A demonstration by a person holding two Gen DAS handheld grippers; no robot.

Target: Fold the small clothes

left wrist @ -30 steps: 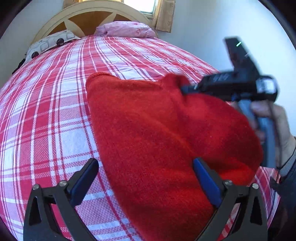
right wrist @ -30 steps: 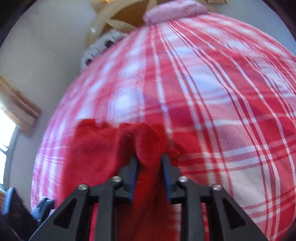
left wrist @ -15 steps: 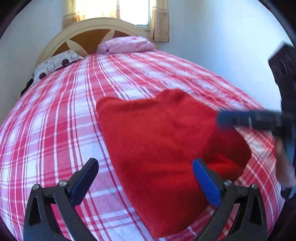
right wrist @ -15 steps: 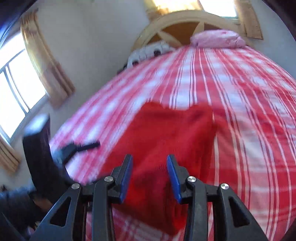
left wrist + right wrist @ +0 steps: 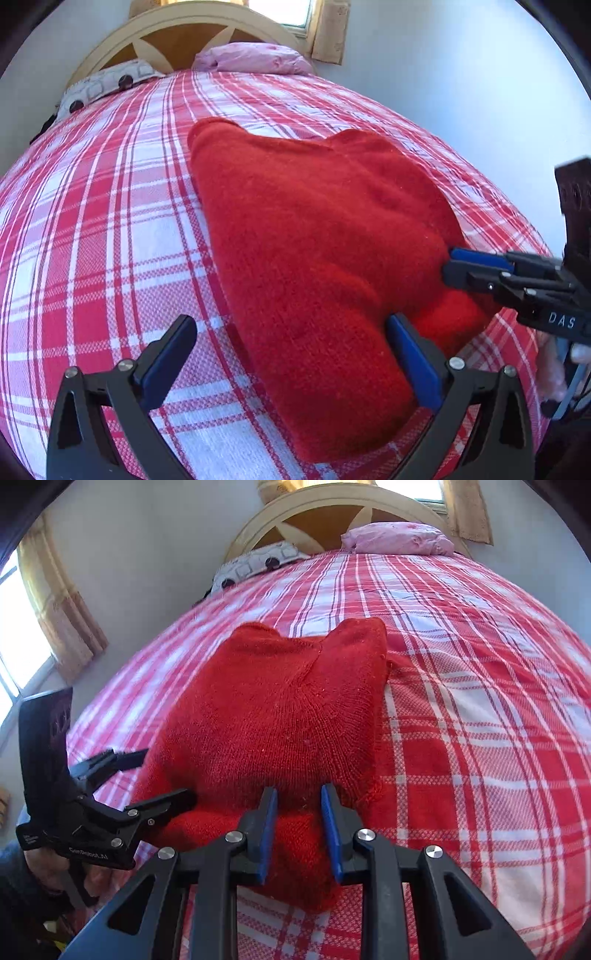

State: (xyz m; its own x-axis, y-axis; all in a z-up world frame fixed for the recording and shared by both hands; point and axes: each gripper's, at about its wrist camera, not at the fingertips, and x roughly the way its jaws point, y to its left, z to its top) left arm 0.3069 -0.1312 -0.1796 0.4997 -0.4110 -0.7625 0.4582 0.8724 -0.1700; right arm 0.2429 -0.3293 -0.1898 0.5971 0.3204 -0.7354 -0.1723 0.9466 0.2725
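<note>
Pinching nothing, my left gripper (image 5: 288, 354) gapes wide over the red knit garment (image 5: 314, 258) on the plaid bed (image 5: 92, 221), while my right gripper (image 5: 298, 827) stands half-parted at its near edge.

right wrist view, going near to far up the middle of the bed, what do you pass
right claw → red knitted garment → bare stretch of plaid bedspread → pink pillow → arched wooden headboard
</note>
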